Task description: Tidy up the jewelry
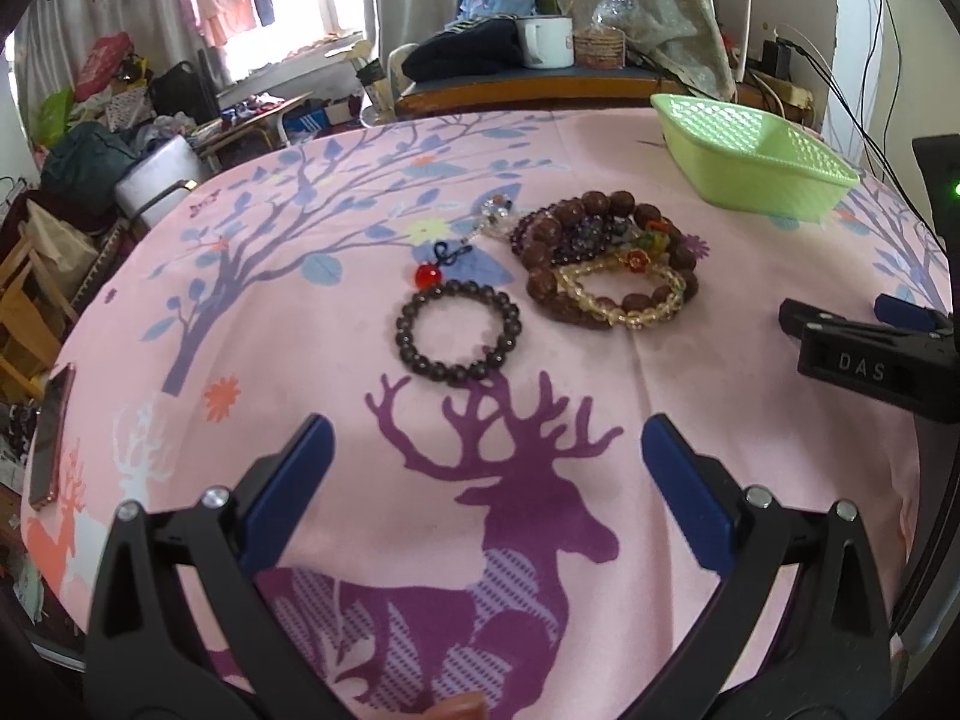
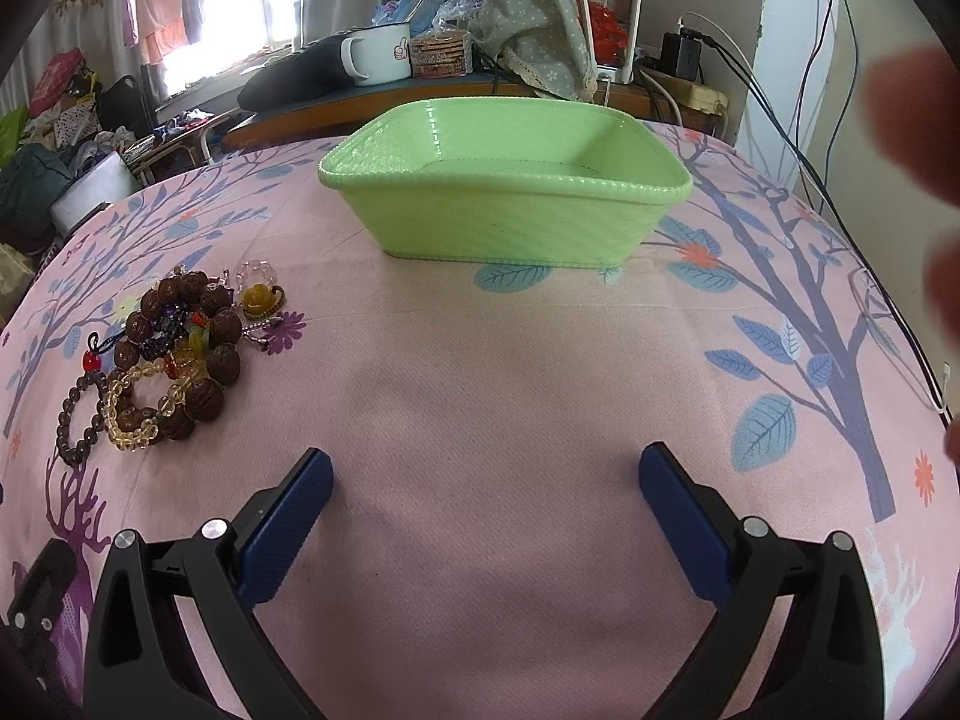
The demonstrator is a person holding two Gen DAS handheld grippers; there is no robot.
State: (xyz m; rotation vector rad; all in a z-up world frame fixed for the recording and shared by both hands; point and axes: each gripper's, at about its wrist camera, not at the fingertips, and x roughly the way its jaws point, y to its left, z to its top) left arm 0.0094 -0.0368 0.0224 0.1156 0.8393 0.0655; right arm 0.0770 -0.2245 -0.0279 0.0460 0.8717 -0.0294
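Note:
A dark bead bracelet (image 1: 457,332) with a red bead lies on the pink tablecloth, just ahead of my open, empty left gripper (image 1: 487,450). To its right is a pile of bracelets (image 1: 606,267): large brown beads, yellow crystal beads, purple beads. A green plastic basket (image 1: 756,156) stands at the far right, empty. In the right wrist view the basket (image 2: 510,204) is straight ahead of my open, empty right gripper (image 2: 485,480), and the jewelry pile (image 2: 174,348) lies to the left. The right gripper also shows at the right edge of the left wrist view (image 1: 870,348).
A phone (image 1: 51,438) lies at the table's left edge. A desk behind holds a white mug (image 2: 378,54), a woven container and cables. Clutter and furniture stand at the left beyond the table. A blurred fingertip (image 2: 912,114) shows at the right edge.

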